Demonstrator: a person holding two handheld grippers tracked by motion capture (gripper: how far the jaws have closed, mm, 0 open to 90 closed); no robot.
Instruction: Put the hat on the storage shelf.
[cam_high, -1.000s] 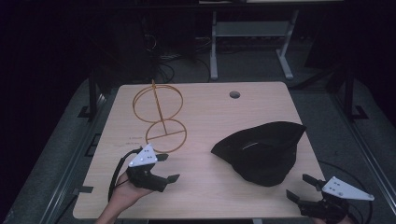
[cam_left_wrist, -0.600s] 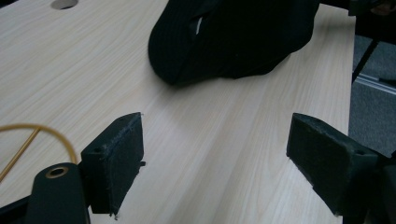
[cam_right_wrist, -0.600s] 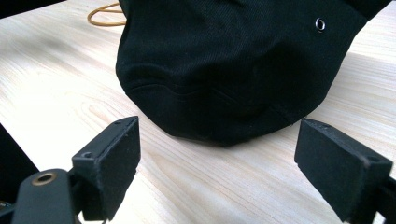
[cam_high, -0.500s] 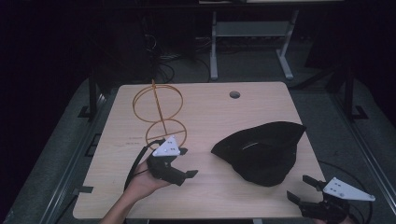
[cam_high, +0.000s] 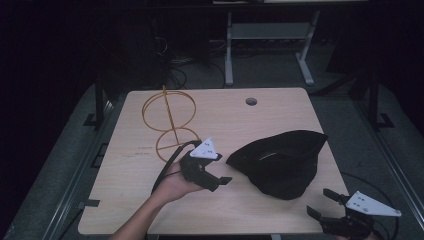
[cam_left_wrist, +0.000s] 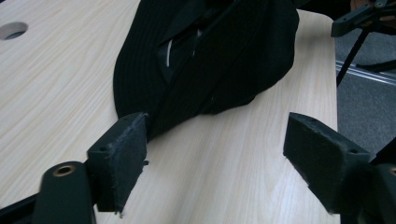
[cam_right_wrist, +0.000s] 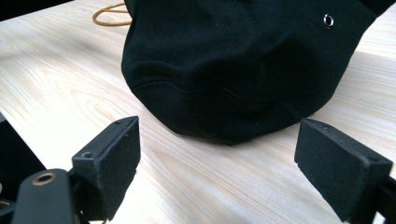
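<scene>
I bring my left claw (cam_high: 220, 177), jaws wide w/ nothing between and just closing slightly, low to the black cap (cam_high: 282, 160) mid-right on the surface (cam_high: 130, 200), aiming for its near rim; right claw (cam_high: 325, 210) wide, empty.

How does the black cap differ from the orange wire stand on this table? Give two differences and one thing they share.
The black cap is soft, dark fabric slumped low; the orange wire stand is thin open wire rising upright. The cap lies toward the table's right, the stand toward its back left. Both rest on the wooden table, untouched by either claw.
</scene>
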